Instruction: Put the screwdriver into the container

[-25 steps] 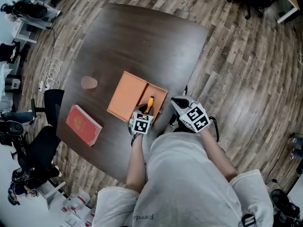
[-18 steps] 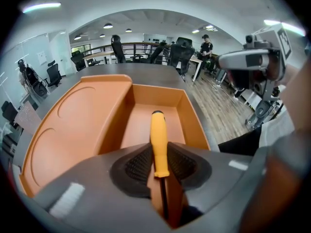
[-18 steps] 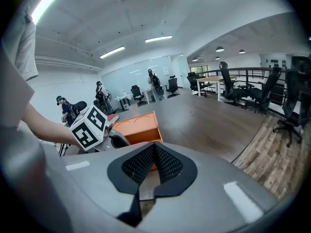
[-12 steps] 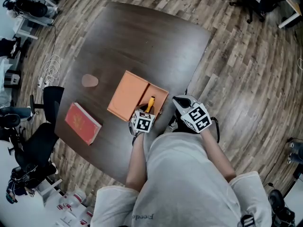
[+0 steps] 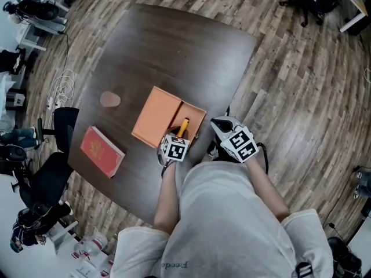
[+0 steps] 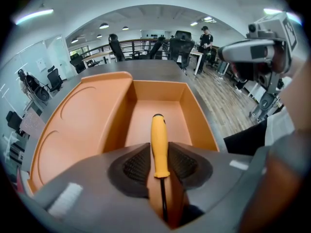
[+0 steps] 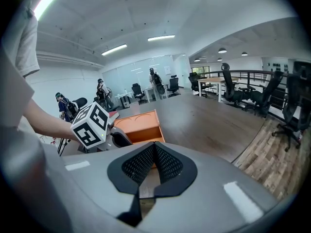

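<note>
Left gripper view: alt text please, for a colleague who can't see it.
A yellow-handled screwdriver sits between the left tool's jaws, which have just been opening, its handle pointing into the orange container's deep compartment.

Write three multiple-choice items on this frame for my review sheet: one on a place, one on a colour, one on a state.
1. Where is the screwdriver?
A) on the red book
B) in the orange container
C) on the floor

2. What colour is its handle?
A) yellow
B) blue
C) black

3. How do the right gripper's jaws stand?
A) wide apart
B) closed on the screwdriver
C) together, empty

Answers:
1 B: the left gripper view shows it within the container's walls.
2 A: the handle shows yellow in the head view and the left gripper view.
3 C: the right gripper view shows the pads meeting with nothing between them.
</note>
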`<action>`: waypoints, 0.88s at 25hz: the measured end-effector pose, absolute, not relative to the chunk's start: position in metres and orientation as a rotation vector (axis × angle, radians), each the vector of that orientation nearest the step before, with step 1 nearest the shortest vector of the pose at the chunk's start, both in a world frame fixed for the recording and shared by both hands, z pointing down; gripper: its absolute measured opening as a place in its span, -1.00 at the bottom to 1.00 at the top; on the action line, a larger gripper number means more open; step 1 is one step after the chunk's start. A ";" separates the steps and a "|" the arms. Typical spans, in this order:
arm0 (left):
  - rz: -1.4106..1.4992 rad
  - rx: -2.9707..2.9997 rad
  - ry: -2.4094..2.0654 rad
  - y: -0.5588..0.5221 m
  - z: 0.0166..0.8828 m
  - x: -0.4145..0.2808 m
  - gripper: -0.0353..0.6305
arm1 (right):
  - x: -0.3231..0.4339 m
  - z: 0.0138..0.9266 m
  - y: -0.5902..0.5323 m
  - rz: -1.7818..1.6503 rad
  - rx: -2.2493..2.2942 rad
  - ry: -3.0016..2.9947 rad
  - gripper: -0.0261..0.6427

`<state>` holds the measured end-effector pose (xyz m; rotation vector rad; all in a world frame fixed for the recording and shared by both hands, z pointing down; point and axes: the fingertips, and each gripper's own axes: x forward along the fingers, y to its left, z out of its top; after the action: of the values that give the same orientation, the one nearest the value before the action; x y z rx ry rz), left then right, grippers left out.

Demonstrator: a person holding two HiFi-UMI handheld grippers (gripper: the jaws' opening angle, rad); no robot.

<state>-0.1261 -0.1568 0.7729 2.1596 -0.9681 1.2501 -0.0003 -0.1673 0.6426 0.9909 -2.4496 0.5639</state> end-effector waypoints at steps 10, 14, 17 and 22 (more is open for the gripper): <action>1.235 2.158 -0.991 -0.156 0.765 -0.125 -0.38 | -0.005 0.640 -0.165 0.553 0.971 -2.460 -0.92; 1.194 2.179 -1.017 -0.157 0.758 -0.126 -0.38 | -0.007 0.641 -0.164 0.554 0.968 -2.463 -0.92; 1.156 2.159 -1.036 -0.155 0.753 -0.128 -0.38 | -0.008 0.642 -0.164 0.556 0.961 -2.466 -0.92; 1.064 2.154 -1.081 -0.153 0.737 -0.136 -0.38 | -0.017 0.642 -0.163 0.558 0.960 -2.481 -0.92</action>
<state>-0.1362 -0.1531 0.7373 2.1541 -1.0814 1.0640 -0.0174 -0.1634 0.6416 0.9601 -2.4812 0.5584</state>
